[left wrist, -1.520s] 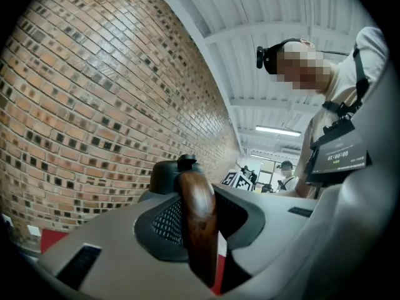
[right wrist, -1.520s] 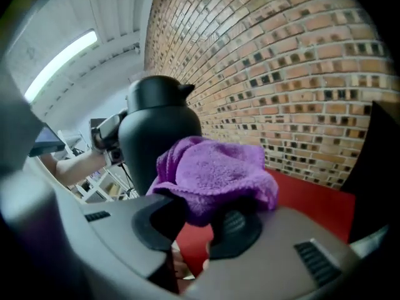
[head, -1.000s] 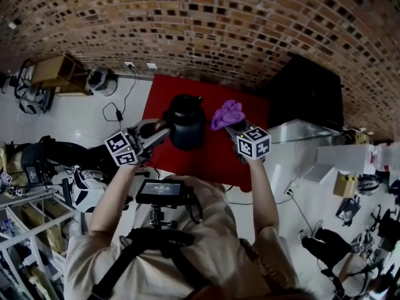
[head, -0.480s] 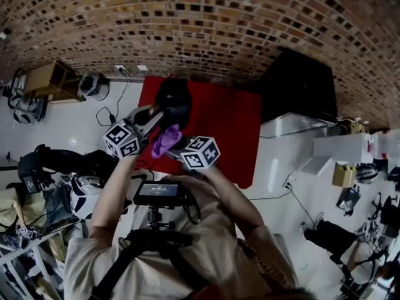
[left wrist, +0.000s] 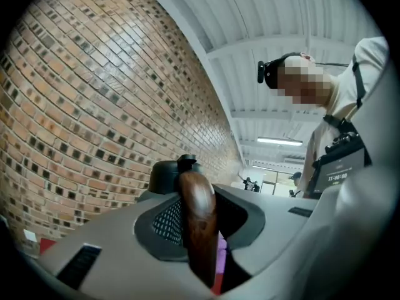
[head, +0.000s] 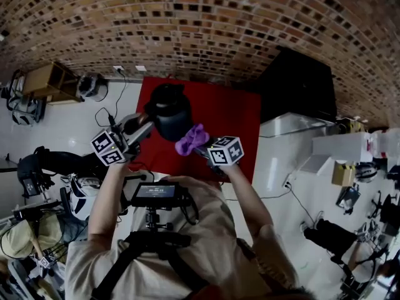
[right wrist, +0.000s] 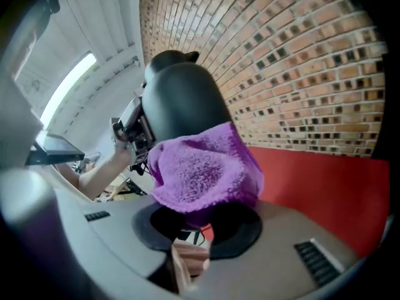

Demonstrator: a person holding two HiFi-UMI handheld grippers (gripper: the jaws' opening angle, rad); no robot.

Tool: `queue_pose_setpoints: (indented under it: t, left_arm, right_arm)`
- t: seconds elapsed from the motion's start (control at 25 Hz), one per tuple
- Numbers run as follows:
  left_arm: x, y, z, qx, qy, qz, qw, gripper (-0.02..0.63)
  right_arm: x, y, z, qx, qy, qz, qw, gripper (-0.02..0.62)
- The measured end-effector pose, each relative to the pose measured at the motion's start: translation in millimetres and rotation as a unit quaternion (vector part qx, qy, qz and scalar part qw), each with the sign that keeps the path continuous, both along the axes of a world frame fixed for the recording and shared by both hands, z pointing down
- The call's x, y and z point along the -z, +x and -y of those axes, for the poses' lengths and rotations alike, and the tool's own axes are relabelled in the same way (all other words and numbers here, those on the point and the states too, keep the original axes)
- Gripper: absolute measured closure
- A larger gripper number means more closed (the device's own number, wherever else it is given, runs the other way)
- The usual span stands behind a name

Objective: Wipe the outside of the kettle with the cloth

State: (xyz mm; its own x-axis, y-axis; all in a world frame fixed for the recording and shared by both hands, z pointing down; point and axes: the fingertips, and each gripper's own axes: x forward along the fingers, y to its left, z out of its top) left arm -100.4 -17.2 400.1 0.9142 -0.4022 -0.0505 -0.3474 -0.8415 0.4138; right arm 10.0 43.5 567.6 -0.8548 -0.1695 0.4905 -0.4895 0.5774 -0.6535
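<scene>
Left gripper point(head: 144, 126): jaws were clamped on the wooden handle point(left wrist: 197, 220) of the kettle point(head: 170, 112), whose body sat just beyond their tips.
Handle: ran upright between the jaws, lid knob on top.
Right gripper point(head: 201, 147): jaws were closed on the bunched purple cloth point(right wrist: 200, 167), which stuck out ahead by the kettle's side.

In the left gripper view, lower centre, the wooden handle point(left wrist: 199, 220) and my left fingers point(left wrist: 164, 220) hide nearly all of the kettle point(left wrist: 167, 175); only its dark top shows. In the right gripper view, the cloth point(right wrist: 203, 167) covers the kettle's lower side and the tips of my right fingers point(right wrist: 240, 225). In the head view, my arms hide part of the bench's point(head: 234, 120) near edge, and where cloth meets kettle is too small to tell.
</scene>
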Motion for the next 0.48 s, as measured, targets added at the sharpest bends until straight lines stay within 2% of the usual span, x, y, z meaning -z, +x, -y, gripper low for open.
queue_pose_setpoints:
  t: [0.08,0.16,0.32,0.48]
  left_arm:
    - [8,-2,-10,-0.024,0.006,-0.011,0.9996,0.517]
    - [14,-2,-17,-0.043,0.012,-0.017,0.9989,0.515]
    - [20,-2,-21,-0.067,0.025,-0.018,0.9973,0.515]
    - [23,-2,-23,-0.085,0.031,-0.013,0.9958,0.515]
  right_arm:
    - [0,17,15,0.0,0.027,-0.019,0.999,0.494]
    - [1,27,29,0.031,0.086,-0.059,0.994,0.494]
    - [10,28,56,0.098,0.192,-0.132,0.967,0.493]
    - [9,20,81,0.148,0.258,-0.175,0.939,0.492]
